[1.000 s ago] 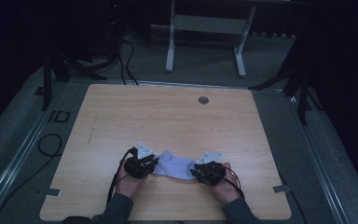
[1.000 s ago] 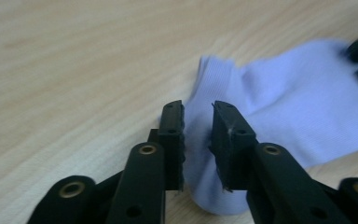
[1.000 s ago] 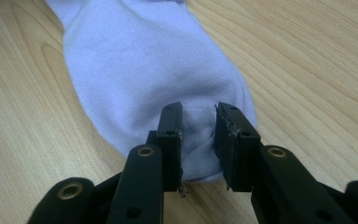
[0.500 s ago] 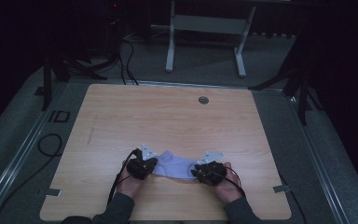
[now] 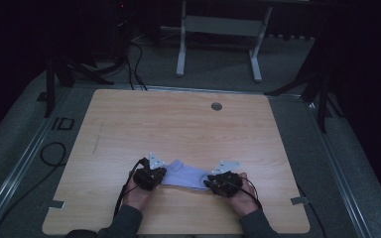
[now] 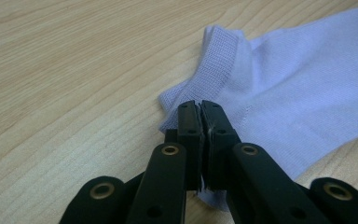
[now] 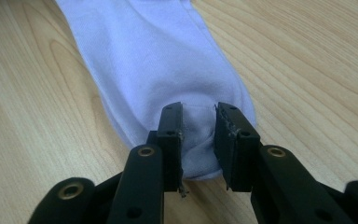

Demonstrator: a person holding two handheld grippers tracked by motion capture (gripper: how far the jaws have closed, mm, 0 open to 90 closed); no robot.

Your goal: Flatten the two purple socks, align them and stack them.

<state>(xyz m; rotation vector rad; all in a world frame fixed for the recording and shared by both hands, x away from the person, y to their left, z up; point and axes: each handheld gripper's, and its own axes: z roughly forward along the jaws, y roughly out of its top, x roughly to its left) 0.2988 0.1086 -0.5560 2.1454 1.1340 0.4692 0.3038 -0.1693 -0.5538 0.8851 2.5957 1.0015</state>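
Pinching sock (image 5: 186,174) cuff: left gripper (image 6: 200,109) | clamping toe (bunched): right gripper (image 7: 199,116)

You are sitting in what is looking like a lab or recording studio, not a home. You are working at a bare wooden table (image 5: 178,124) with a round cable grommet (image 5: 217,106) set in its far edge, standing on grey carpet (image 5: 357,163). Metal rails (image 5: 22,163) are running along the floor beside the table, and black cables (image 5: 52,153) are trailing over the carpet. Dark stand legs (image 5: 62,74) are flanking the table on both sides, and a white desk frame (image 5: 218,44) is standing behind it. The surroundings are lying in darkness, with a small red light (image 5: 123,6) glowing at the back.
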